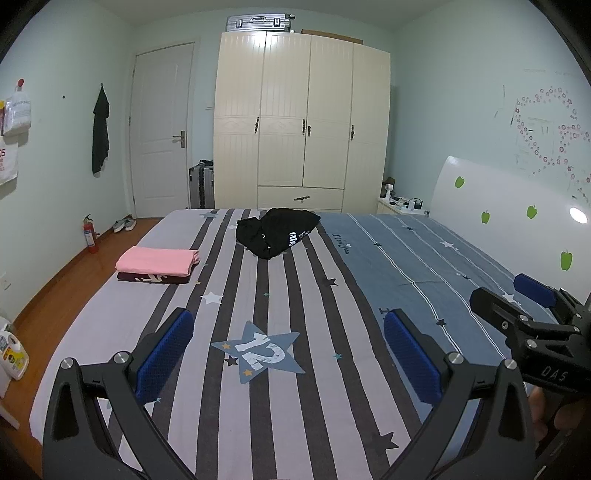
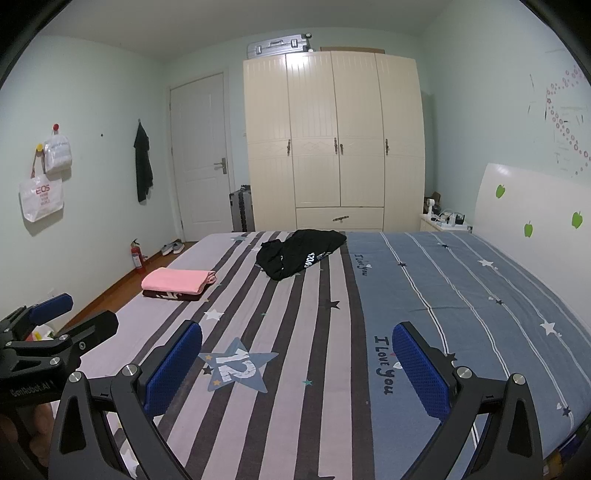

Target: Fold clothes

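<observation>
- The left tool (image 1: 288, 347) hangs above the near part of the bed (image 1: 424, 258), its blue-padded fingers (image 1: 166, 354) spread wide with nothing between them.
- The right tool (image 2: 297, 363) hangs beside it over the same striped sheet, likewise released and empty; each tool shows at the edge of the other's view.
- A crumpled black T-shirt (image 1: 277, 230) with white lettering lies unfolded near the far edge of the bed, well apart from both tools.
- On the left side of the bed, a folded pink garment (image 1: 157, 260) rests on top of a folded dark maroon garment (image 1: 151, 277) with white print.
- A star patch with the number 12 (image 1: 260, 350) sits on the sheet just ahead of the tools.
- The cream wardrobe (image 1: 303, 122) behind the bed has all doors closed, and a silver suitcase (image 1: 258, 22) lies on its top.
- A white tote bag (image 2: 40, 197) and a clear plastic bag (image 2: 57, 153) hang on the left wall; their contents cannot be made out.
</observation>
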